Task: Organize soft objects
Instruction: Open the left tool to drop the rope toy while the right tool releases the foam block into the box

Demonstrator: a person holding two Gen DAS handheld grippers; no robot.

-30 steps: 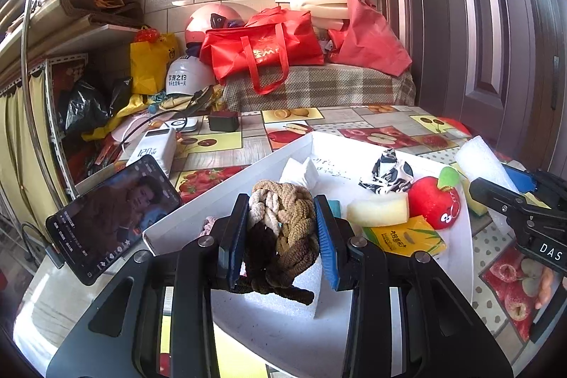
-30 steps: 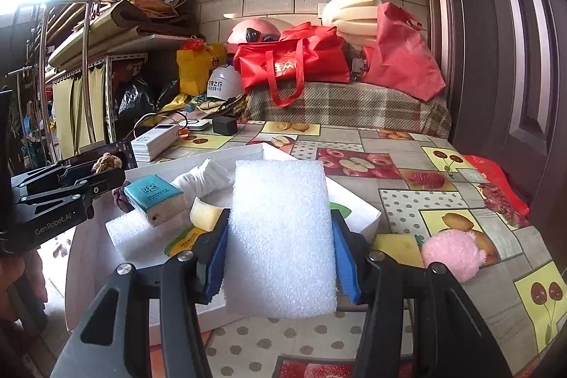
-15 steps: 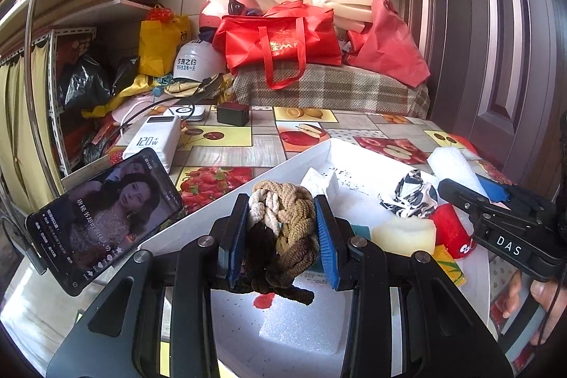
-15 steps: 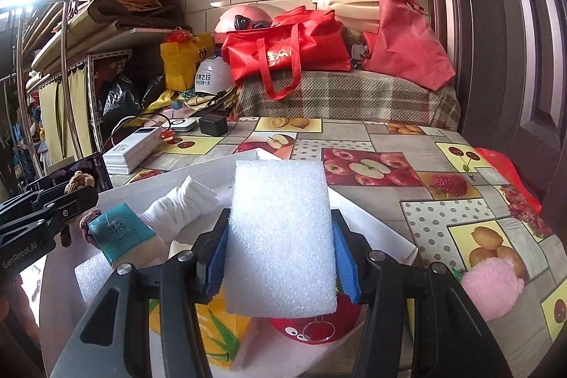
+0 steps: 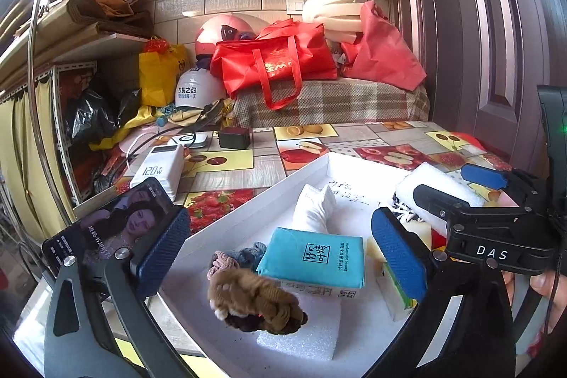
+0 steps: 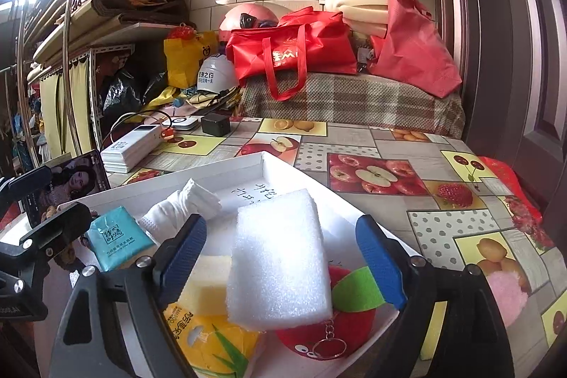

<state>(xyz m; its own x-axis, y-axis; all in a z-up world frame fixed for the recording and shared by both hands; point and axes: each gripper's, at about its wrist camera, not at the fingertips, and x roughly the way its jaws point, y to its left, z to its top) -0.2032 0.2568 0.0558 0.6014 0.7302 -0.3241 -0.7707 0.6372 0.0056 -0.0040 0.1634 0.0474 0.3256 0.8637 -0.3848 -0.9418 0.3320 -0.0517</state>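
A white tray on the table holds soft things. My left gripper is open above it; the brown knotted rope toy lies loose on a white foam pad below, beside a teal tissue pack and a white sock. My right gripper is open; the white foam block rests between its jaws on a red apple plush, a yellow sponge and a yellow tissue pack. The right gripper also shows in the left wrist view.
A phone on a stand and a white power bank stand left of the tray. A pink pompom lies on the table at right. Red bags, helmets and a plaid-covered bench line the back wall.
Both grippers opened. The rope toy dropped from the left gripper onto the foam pad in the tray. The foam block was let go by the right gripper onto the things in the tray.
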